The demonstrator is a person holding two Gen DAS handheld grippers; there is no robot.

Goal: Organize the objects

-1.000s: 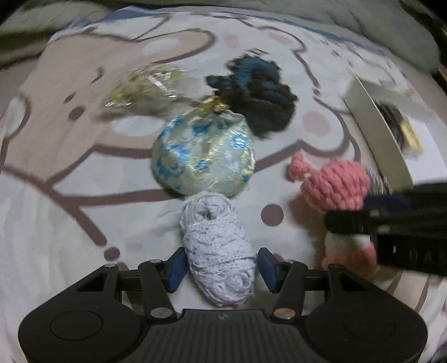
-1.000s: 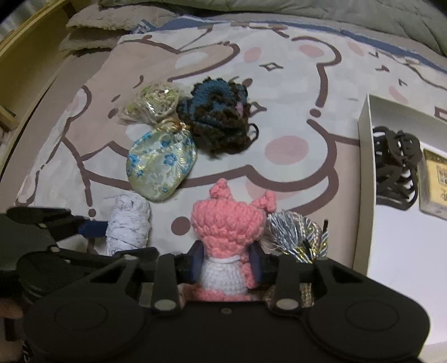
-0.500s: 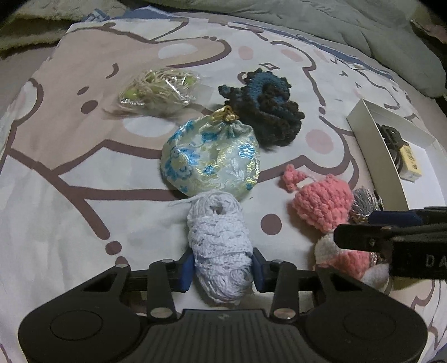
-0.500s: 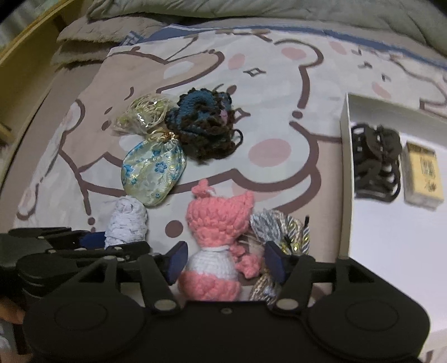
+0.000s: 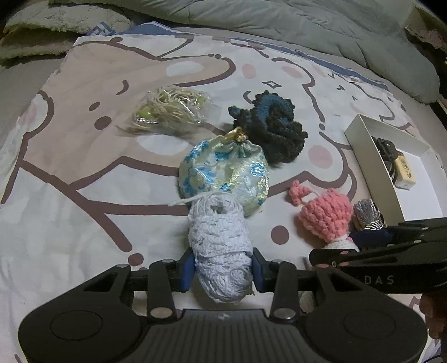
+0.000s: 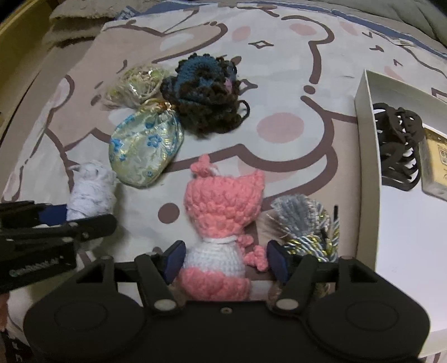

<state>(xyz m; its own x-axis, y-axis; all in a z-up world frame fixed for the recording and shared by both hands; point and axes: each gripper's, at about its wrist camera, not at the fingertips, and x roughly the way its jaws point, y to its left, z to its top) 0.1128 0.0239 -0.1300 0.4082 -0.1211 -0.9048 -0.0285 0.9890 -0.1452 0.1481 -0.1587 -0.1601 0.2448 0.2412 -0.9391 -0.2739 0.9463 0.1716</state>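
Observation:
My left gripper (image 5: 222, 269) is shut on a white yarn ball (image 5: 219, 245), which also shows in the right wrist view (image 6: 90, 194). My right gripper (image 6: 225, 261) is open around a pink and white crochet doll (image 6: 222, 223), its pads apart from the doll's sides. The doll lies on the bed sheet, also in the left wrist view (image 5: 325, 217). A white box (image 6: 363, 156) at the right holds a black hair claw (image 6: 396, 142) and a small tan box (image 6: 435, 170).
A blue floral silk pouch (image 5: 223, 173), a dark blue-brown crochet piece (image 5: 272, 127) and a clear bag of cream cord (image 5: 167, 110) lie on the cartoon sheet. A silver-gold tassel (image 6: 306, 226) lies beside the doll. A grey blanket (image 5: 307, 25) is bunched behind.
My right gripper opened from around the pink doll, which now rests on the sheet. My left gripper closed on the white yarn ball and pulled back slightly.

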